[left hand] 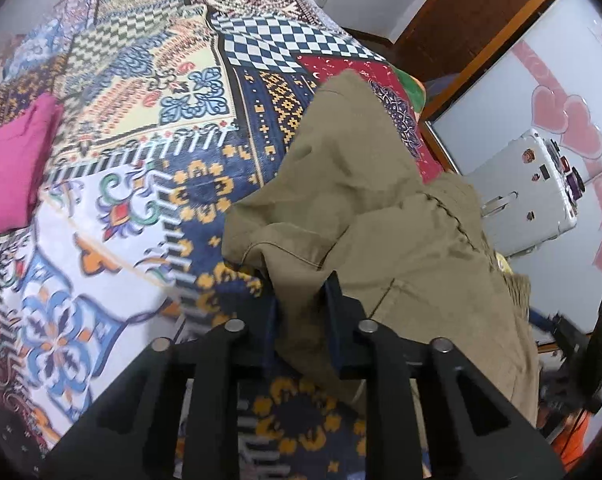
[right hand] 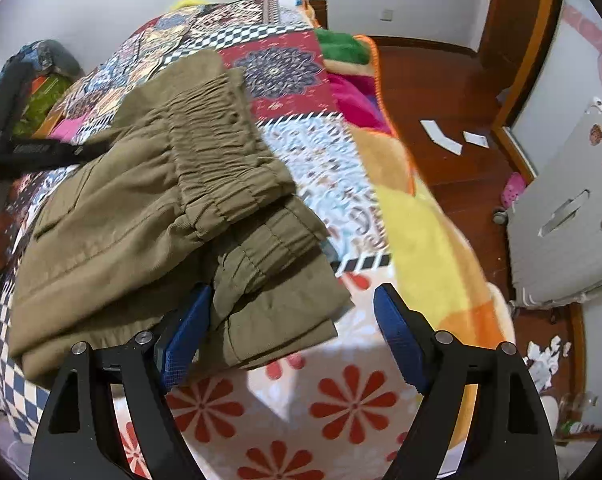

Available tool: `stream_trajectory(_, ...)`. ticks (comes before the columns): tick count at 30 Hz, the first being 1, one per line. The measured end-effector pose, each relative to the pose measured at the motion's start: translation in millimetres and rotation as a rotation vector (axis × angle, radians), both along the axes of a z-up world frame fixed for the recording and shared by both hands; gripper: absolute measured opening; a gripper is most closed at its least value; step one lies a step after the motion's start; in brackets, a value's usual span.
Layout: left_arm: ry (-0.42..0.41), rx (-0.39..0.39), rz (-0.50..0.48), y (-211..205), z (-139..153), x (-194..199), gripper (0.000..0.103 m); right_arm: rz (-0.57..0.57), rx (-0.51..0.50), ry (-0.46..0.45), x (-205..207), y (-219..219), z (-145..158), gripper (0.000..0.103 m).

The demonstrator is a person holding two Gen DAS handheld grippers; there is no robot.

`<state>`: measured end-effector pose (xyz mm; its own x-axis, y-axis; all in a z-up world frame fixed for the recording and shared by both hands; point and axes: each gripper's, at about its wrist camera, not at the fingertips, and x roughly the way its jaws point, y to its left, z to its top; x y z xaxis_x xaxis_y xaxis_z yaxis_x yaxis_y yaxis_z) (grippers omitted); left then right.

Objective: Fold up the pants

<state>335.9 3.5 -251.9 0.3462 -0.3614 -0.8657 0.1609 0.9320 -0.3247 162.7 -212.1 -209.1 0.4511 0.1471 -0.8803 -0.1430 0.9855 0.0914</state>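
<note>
Pants (right hand: 149, 216): olive, bunched into a rough multi-layer fold on the bed (right hand: 341, 400), sitting on the patterned quilt (left hand: 121, 200) near its corner. My left gripper (left hand: 301, 304) has its jaws closed on a pinch of the fabric, lifting that edge off the quilt so it drapes down to the right in the left wrist view; I'd say the grip is there to carry this layer over or tension it flat. My right gripper (right hand: 293, 328) has jaws wide open, nothing between them. Its left blue pad (right hand: 189, 332) is tucked against or just under the near hem; can't tell if it's touching. The other pad is well clear over the flower-print sheet. The elastic waistband (right hand: 217, 160) lies on top of the stack with cuffs stacked below it toward me, so the fold looks mostly done, but it's uneven, edges not aligned. Likely next step: close the right jaws on the near hem so both sides move together. Risk: a one-sided lift skews the stack. Pink cloth (left hand: 13, 168) lies well apart at the far side of the quilt, and a white suitcase (right hand: 569, 216) stands on the floor beside the bed.
</note>
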Motion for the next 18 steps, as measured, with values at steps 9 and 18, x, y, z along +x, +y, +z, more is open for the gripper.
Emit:
stream_trajectory(9, -0.046, -0.018, 0.093, 35, 31, -78, 0.015, -0.005, 0.011, -0.074, -6, 0, 25, 0.078)
stream_trajectory(18, -0.063, -0.062, 0.198, 66, 45, -164, 0.015, 0.062, 0.024, -0.126, -16, 28, 43, 0.079)
